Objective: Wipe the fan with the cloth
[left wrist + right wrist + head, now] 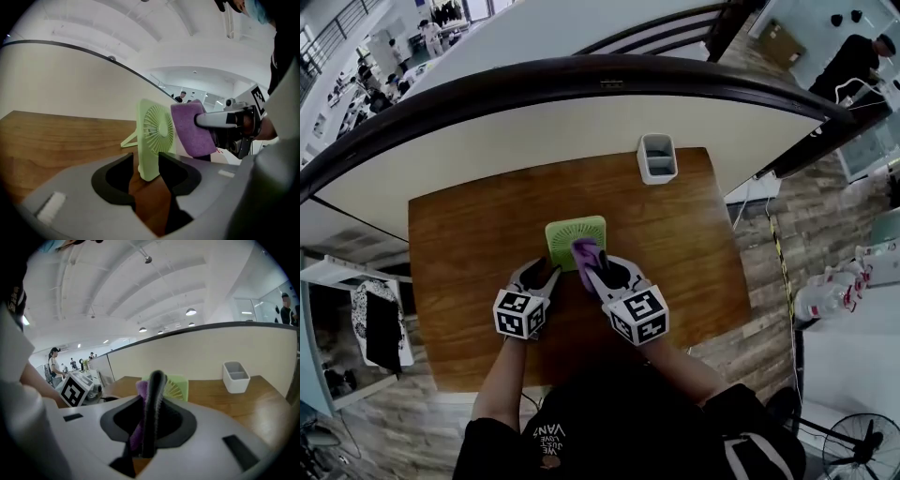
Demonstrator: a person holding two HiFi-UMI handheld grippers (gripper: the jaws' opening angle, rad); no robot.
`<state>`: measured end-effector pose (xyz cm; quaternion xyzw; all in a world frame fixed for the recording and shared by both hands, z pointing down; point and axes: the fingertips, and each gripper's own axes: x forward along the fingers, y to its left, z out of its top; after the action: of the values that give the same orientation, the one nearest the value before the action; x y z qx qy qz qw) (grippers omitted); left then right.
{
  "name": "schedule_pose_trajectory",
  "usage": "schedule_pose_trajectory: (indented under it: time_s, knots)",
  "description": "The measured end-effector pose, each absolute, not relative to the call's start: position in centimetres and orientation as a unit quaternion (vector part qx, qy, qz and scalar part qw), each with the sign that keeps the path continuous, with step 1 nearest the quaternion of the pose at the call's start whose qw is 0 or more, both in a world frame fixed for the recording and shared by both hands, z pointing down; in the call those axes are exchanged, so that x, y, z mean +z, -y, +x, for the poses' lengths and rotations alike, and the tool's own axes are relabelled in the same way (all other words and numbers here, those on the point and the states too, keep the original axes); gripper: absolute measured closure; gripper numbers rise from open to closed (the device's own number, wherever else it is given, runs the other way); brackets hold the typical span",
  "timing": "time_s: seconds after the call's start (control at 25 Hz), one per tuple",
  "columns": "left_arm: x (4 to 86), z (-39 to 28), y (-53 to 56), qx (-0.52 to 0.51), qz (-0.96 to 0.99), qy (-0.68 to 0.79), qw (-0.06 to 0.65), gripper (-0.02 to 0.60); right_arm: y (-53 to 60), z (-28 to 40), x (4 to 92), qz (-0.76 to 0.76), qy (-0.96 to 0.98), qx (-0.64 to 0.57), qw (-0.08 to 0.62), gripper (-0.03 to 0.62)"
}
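fan (157, 133): pale green, square, upright | cloth (190, 131): purple, seemingly touching it

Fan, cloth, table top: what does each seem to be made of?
Fan: pale green moulded plastic with a matte look, judging by its thin, even grille ribs and one-piece frame. Cloth: soft purple textile, possibly microfibre; it folds and drapes, and its surface looks fuzzy. Table top: brown wood or wood-look laminate, smooth with visible grain; the pictures do not settle which.

Location: open-plan office or lab floor.
I see a wooden desk (459, 244), a curved partition (534, 131), ceiling lights (190, 312), people (54, 363) at distant workstations.
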<state>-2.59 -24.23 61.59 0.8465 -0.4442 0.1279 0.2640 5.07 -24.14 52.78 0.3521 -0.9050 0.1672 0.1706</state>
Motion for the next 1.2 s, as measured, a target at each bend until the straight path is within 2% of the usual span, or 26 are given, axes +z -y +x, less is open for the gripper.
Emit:
schedule_pose_trajectory:
  time_s: [0.36, 0.52, 0.72, 1.2]
  knots:
    - [63.6, -2.1, 24.9, 0.149, 0.839, 0.445, 0.276, 0.431, 25.8, 1.3, 52.1, 0.308, 0.932, 0.108, 0.159, 0.510]
    - [63.6, -2.1, 24.8, 0.148, 0.836, 0.449, 0.277, 0.484, 25.8, 0.1, 52.0, 0.299, 0.938, 0.101, 0.146, 0.510]
    - [63.5, -2.3, 24.7, 0.147, 0.835, 0.449, 0.280, 0.486, 26.2, -1.2, 52.5, 0.300, 0.938, 0.099, 0.143, 0.510]
    - [63.5, -2.3, 24.8, 0.156, 0.835, 0.441, 0.290, 0.489, 27.2, 1.0, 53.0, 0.337, 0.920, 0.119, 0.159, 0.510]
